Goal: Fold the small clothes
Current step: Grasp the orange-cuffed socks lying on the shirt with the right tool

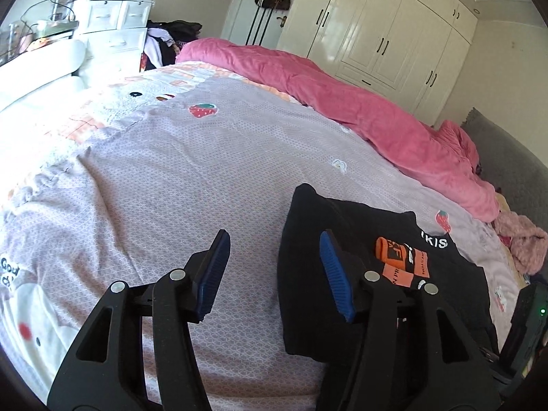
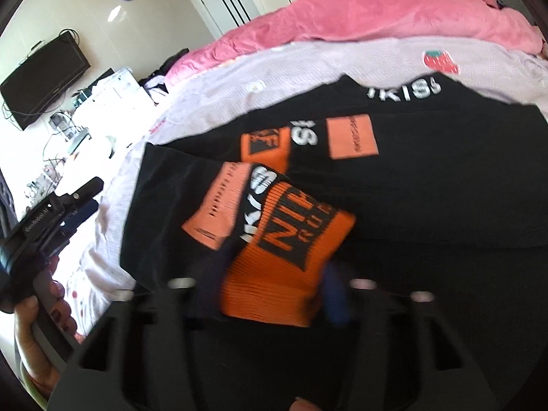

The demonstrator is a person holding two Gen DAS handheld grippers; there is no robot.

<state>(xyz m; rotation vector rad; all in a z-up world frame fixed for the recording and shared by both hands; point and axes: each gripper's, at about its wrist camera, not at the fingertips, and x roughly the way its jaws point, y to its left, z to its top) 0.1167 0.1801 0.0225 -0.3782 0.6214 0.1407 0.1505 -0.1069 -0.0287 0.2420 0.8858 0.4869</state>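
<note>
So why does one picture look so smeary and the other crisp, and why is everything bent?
Right wrist view: motion blur smears the orange cuff and the black garment. Left wrist view: sharp, with window glare washing out the white furniture. Both views: the fisheye lens bows the bed and darkens the corners.

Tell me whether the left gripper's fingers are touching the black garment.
Cannot tell. In the left wrist view the left gripper is open with nothing between its fingers, but the right-hand finger overlaps the black garment in the picture, so no gap or contact shows.
</note>
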